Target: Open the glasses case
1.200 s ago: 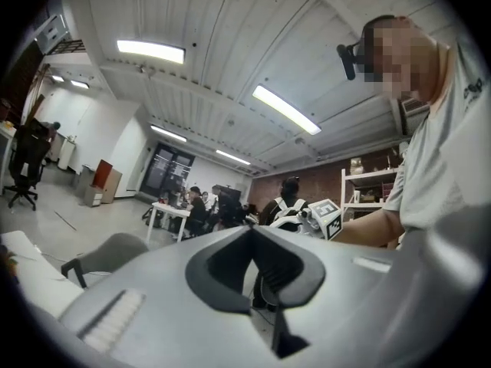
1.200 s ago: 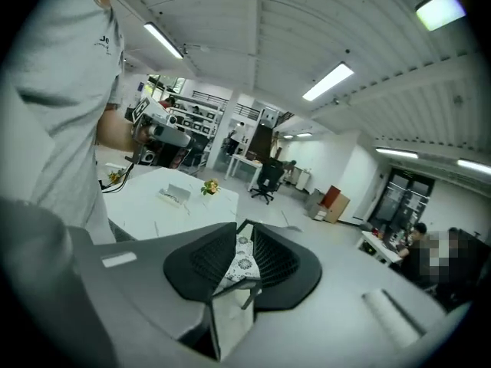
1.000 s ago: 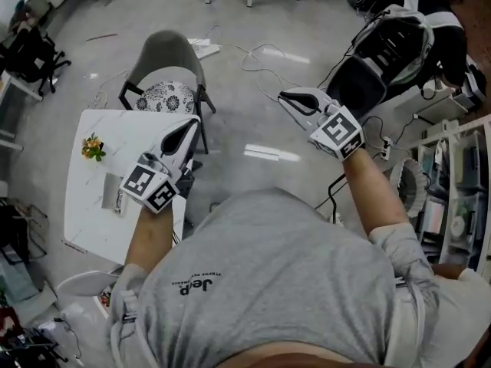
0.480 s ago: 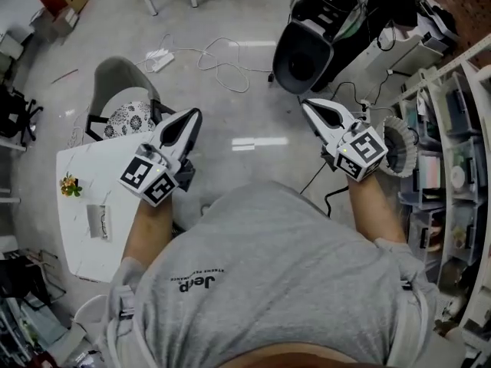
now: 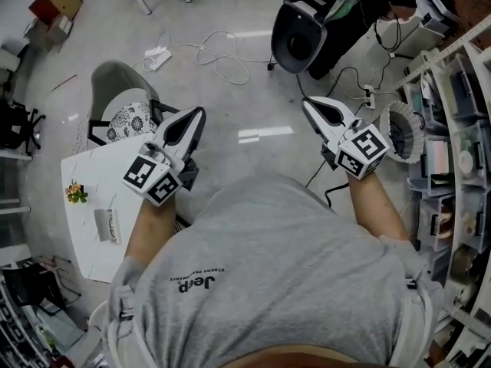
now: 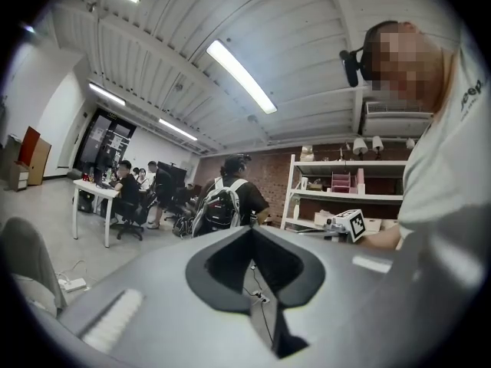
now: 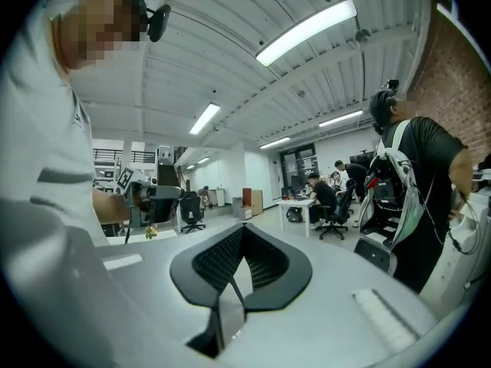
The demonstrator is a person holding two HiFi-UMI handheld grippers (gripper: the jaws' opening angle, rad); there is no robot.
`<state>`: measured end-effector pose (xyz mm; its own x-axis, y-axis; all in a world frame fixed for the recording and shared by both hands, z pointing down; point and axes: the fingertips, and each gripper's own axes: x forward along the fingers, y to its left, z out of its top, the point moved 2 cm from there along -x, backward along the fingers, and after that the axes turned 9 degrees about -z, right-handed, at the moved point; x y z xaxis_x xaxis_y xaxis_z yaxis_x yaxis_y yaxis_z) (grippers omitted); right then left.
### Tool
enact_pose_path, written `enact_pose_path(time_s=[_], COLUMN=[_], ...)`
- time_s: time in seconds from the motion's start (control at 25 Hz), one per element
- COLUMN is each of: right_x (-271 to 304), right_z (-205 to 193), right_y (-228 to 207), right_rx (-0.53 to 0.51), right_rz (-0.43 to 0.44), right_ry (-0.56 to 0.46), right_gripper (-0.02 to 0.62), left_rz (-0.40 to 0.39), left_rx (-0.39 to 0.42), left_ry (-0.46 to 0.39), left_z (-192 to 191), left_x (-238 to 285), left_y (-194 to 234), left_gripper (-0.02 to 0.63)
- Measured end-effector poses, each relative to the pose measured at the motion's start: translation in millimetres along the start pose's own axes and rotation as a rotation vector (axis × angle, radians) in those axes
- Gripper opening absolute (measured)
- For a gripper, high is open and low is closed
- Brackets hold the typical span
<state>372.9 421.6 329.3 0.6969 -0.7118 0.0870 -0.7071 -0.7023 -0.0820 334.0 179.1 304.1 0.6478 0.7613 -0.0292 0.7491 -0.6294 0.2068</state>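
Observation:
A small grey oblong case (image 5: 106, 225) lies on the white table (image 5: 84, 190) at the left of the head view, beside a little flower pot (image 5: 76, 194). My left gripper (image 5: 198, 113) hangs in the air over the floor, to the right of the table and well apart from the case, jaws together and empty. My right gripper (image 5: 308, 104) is held out further right, also shut on nothing. In the left gripper view the left gripper (image 6: 250, 230) points level into the room. The right gripper (image 7: 242, 228) in its own view does the same.
A grey chair (image 5: 123, 98) stands behind the table. A black bag (image 5: 303, 33) and cables (image 5: 207, 52) lie on the floor ahead. Shelving (image 5: 453, 152) lines the right side. Seated and standing people (image 6: 230, 198) show far off in both gripper views.
The whole view has swung: the table has shifted left and the shelves have come in at the right. Both grippers moved sideways with the body, still empty; the right one rolled.

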Motion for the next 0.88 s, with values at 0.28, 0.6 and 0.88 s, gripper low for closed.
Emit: enact_pose_path(time_s=[0.28, 0.6, 0.88], right_x=[24.6, 40.9, 54.0], right_z=[6.2, 14.1, 12.3], right_y=[22.2, 29.3, 28.4], right_rx=[-0.034, -0.059, -0.071], right_rz=[0.044, 0.076, 0.086], right_ry=[0.004, 0.004, 0.026], right_gripper=[0.002, 0.002, 0.002], left_rz=[0.017, 0.061, 0.099], left_rx=[0.009, 0.019, 0.015], left_ry=[-0.018, -0.045, -0.052], left_z=[5.7, 12.5, 10.5], left_x=[-17.2, -38.9, -47.5], left_y=[13.2, 23.6, 33.5], left_gripper=[0.049, 0.049, 0.049])
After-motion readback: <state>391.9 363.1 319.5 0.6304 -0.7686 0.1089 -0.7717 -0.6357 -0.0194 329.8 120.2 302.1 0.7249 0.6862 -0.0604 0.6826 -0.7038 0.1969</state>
